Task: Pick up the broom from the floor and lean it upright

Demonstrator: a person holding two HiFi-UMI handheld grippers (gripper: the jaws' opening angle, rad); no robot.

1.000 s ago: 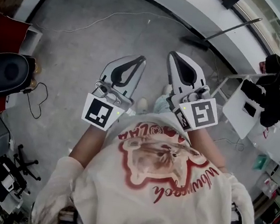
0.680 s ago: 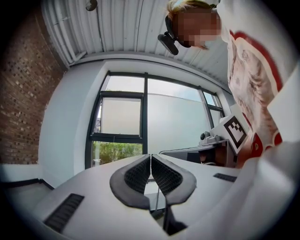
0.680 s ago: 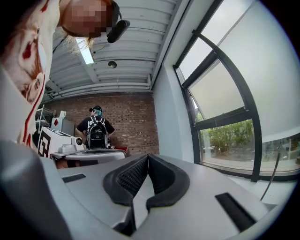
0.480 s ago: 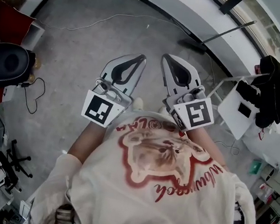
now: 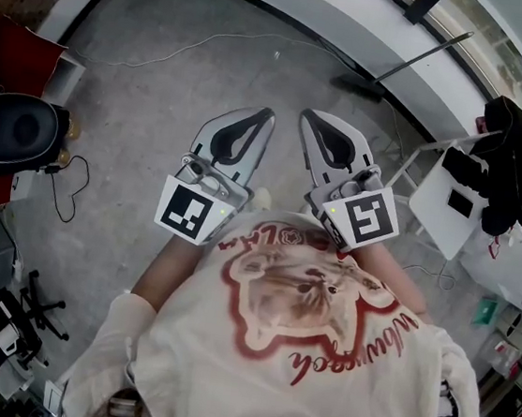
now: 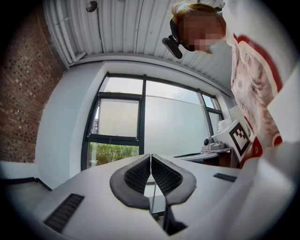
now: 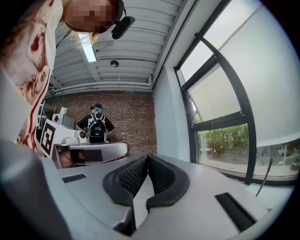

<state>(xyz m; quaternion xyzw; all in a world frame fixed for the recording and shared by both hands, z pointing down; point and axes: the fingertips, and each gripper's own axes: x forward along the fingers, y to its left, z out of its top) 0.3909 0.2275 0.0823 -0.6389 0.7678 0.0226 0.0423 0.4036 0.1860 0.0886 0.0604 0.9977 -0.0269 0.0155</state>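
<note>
1. While both point level out from the person's shirt (image 5: 301,340), the left gripper (image 5: 264,114) has its jaws pressed together, pads meeting, nothing between them.
2. The right gripper (image 5: 307,116) is just beside the left one, tips apart from it. Its jaws are also closed tight and it is empty.
3. There is grey floor (image 5: 159,115) beneath both grippers.
4. The broom (image 5: 356,85) is ahead and right of the right gripper, well apart. Its head is on the floor and its handle slants up against the low white wall (image 5: 295,9).
5. A white table (image 5: 436,204) stands far right of the right gripper, with dark clothing (image 5: 517,163) on it.
</note>
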